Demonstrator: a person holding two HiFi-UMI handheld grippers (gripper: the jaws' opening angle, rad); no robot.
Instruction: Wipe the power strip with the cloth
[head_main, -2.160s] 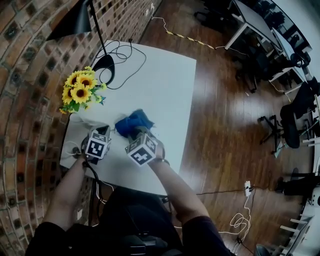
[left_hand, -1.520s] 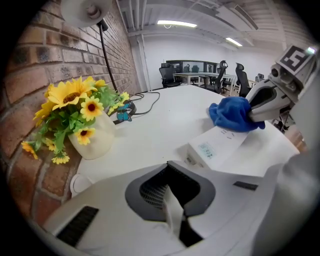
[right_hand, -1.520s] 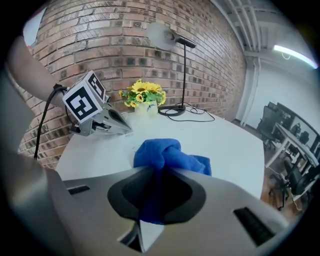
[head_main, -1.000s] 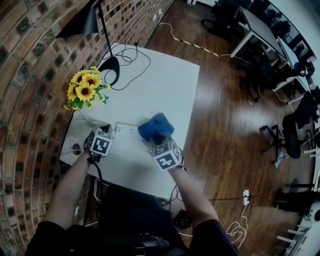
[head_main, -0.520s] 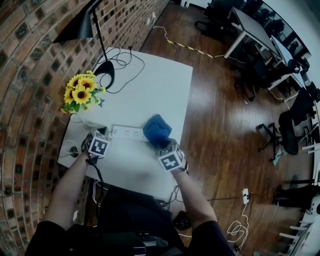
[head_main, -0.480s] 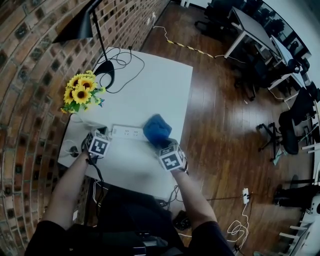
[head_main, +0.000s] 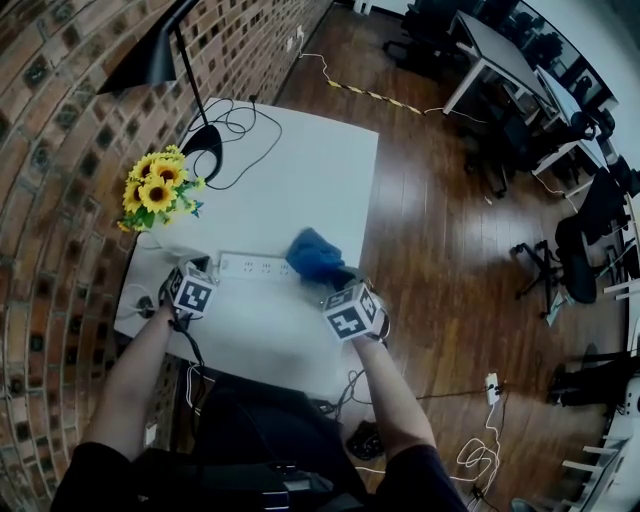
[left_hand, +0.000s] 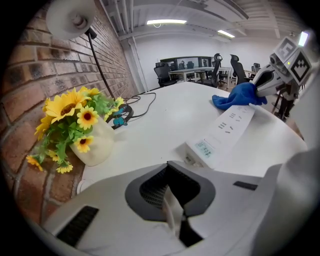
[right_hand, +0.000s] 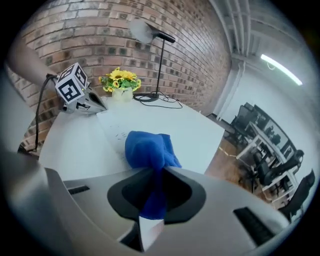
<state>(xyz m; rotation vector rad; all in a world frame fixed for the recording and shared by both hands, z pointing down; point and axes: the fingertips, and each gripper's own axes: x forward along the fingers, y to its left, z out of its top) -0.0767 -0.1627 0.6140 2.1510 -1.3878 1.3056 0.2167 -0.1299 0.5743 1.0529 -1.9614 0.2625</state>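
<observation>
Two grippers work over the white table (head_main: 300, 180), with the long white power strip (head_main: 255, 267) lying across its near part, parallel to the front edge. The blue cloth (head_main: 315, 255) is bunched at the strip's right end, and my right gripper (right_hand: 150, 200) is clamped on a fold of it; whether the wad presses on the strip or only hangs just over it, I cannot tell. My left gripper (left_hand: 172, 210) is closed with nothing visible between its jaws, its tip just beside the strip's left end. I judge the main risk to be the strip sliding: it looks light and is not pinned, so a firm drag of the cloth could push it askew or toward the table edge. The cloth is also held by a small fold and could pull free. The black desk lamp (head_main: 160, 60) stands at the far left corner, the vase of sunflowers (head_main: 155, 195) nearer along the brick wall, close to the strip's left end, and the lamp's cable (head_main: 240, 125) loops beyond. None lies on the wiping path.
</observation>
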